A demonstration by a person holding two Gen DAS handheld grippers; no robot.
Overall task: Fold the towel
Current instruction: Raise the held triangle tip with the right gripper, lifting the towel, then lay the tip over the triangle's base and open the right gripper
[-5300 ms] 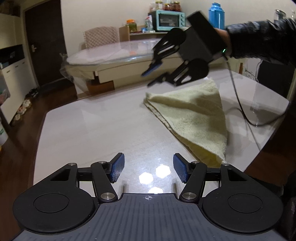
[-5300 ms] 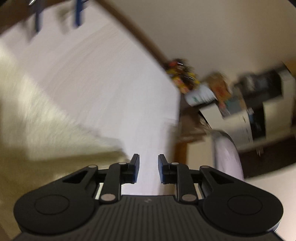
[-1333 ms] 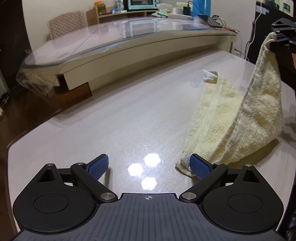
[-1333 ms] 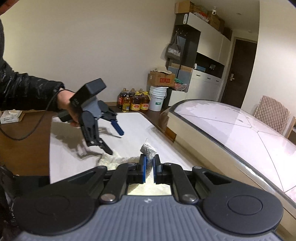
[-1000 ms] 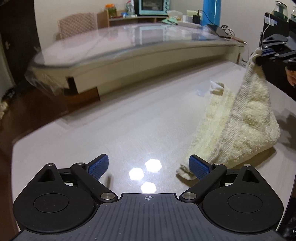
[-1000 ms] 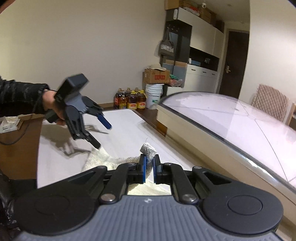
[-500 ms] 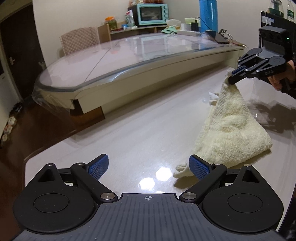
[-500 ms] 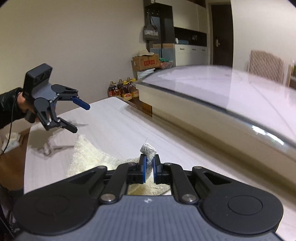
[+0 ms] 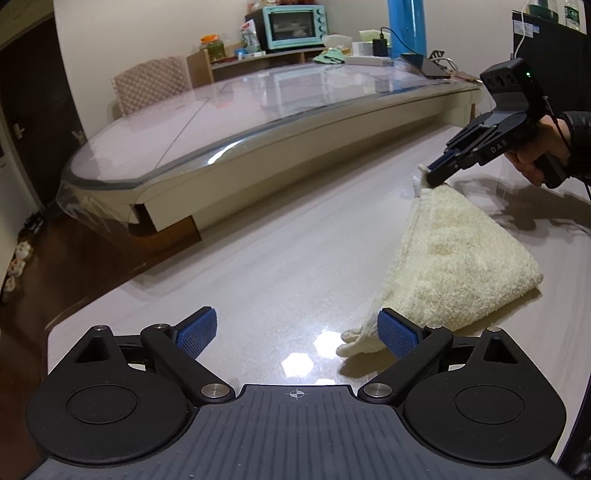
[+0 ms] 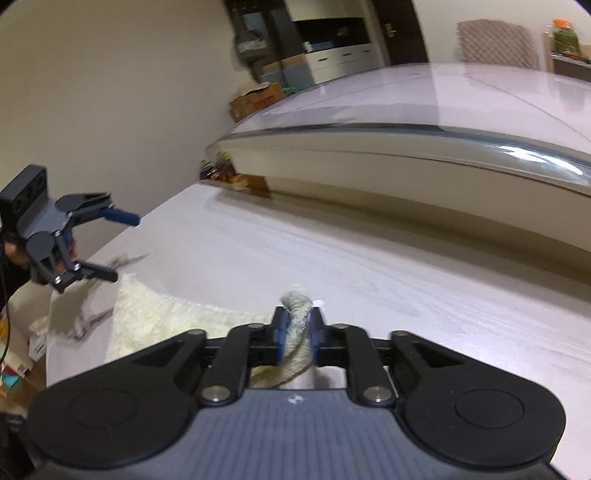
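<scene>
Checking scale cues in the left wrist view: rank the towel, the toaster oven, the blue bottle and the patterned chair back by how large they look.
1. towel, clearly largest.
2. chair back.
3. toaster oven.
4. blue bottle, cut off by the frame's top, so its rank against the oven is unsure.
The towel lies much nearer the camera, which inflates it.

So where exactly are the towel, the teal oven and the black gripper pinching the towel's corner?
towel (image 9: 458,266), left wrist view, middle of its folded top.
teal oven (image 9: 291,26), left wrist view, its glass door.
right gripper (image 9: 439,171), left wrist view, fingertips at the towel's corner.
</scene>
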